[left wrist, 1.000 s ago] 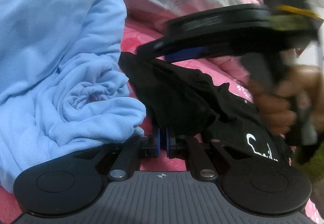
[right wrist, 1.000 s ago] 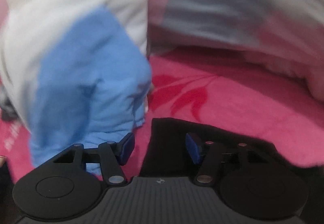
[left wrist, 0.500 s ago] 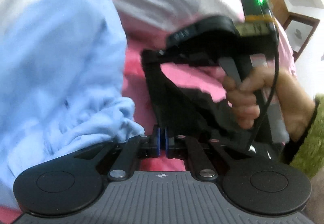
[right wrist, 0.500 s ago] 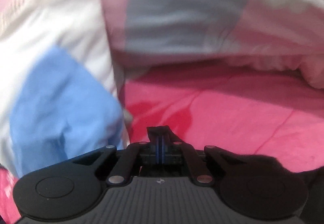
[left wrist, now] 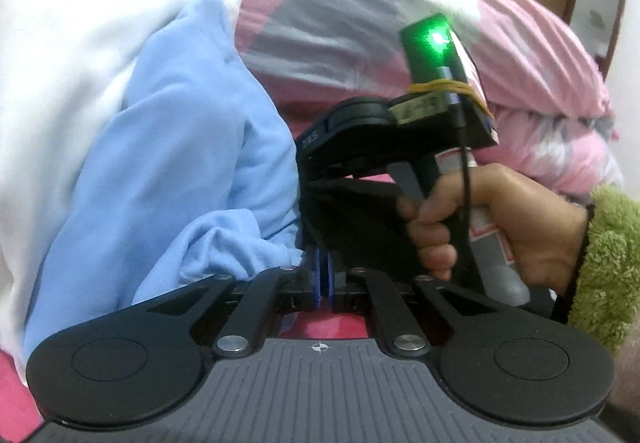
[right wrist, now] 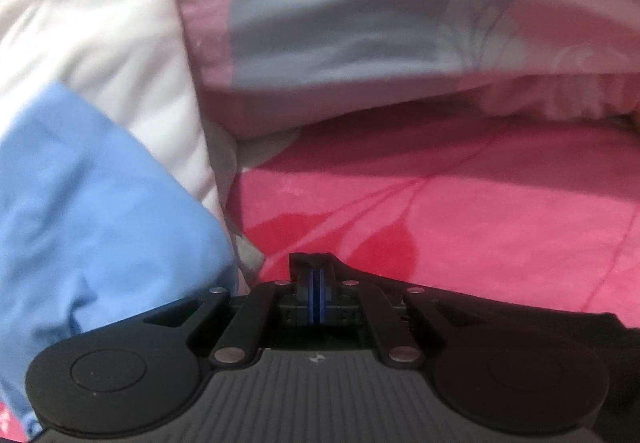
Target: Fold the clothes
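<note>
Pinching black garment (left wrist: 356,219) taut, both tongs, left (left wrist: 324,275) and right (right wrist: 315,297)

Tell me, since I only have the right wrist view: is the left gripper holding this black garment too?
Observer: Yes. The left gripper is shut on the black garment.
Operator: Is the cloth slack between the two grippers?
Observer: No slack that I can see. It runs as a flat sheet from the left gripper up to the right gripper.
Operator: Is anything crowding the left side?
Observer: The light blue garment bunches right against the left gripper's left-hand linkage.
</note>
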A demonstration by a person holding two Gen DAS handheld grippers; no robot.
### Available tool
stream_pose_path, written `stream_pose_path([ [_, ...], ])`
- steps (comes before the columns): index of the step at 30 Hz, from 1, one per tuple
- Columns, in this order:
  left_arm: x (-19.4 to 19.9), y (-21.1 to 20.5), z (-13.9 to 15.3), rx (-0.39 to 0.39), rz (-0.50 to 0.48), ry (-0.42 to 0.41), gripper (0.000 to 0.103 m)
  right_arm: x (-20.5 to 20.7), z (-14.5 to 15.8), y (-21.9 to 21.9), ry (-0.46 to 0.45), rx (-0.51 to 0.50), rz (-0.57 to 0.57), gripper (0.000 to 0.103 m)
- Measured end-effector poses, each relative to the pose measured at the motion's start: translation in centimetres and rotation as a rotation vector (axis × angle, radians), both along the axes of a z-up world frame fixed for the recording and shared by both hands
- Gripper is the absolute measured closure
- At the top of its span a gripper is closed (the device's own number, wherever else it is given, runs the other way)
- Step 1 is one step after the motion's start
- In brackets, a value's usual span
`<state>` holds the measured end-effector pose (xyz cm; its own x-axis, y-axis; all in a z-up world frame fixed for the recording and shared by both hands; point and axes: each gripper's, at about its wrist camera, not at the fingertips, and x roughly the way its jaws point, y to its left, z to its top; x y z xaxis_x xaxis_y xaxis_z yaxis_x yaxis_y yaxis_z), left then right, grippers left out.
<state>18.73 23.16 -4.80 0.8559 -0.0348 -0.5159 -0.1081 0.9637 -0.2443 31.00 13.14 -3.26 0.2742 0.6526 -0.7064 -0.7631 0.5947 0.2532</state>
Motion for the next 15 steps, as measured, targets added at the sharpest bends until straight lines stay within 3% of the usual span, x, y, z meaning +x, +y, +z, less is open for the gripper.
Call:
stream_pose_path([
  [4,0.4,-0.4,-0.3,0.040,0.004,-0.018,0.095,-0.1,-1.1,1.0,-0.046,-0.022,0.015,0.099],
  [5,0.7,-0.4,-0.4,0.040,0.002,-0.024,0.095,0.3,-0.9,1.1,-0.032,-0.019,0.019,0.093],
  [6,0.7,-0.3,-0.4,0.032,0.000,-0.027,0.095,0.7,-0.6,1.0,-0.019,-0.013,0.018,0.085],
  [7,0.7,-0.2,-0.3,0.021,-0.001,-0.029,0.095,1.0,0.1,0.5,-0.034,-0.008,-0.009,0.061],
  [8,0.7,-0.1,-0.3,0.010,-0.003,-0.031,0.095,1.4,0.9,-0.1,-0.050,-0.003,-0.038,0.046],
  [10,0.4,0.3,-0.2,-0.021,-0.003,-0.038,0.095,2.0,2.8,-1.9,-0.090,0.049,-0.080,0.045],
  [15,0.6,1.5,0.1,-0.118,0.004,-0.057,0.093,0.1,9.3,-11.4,-0.088,0.171,-0.142,0.045],
])
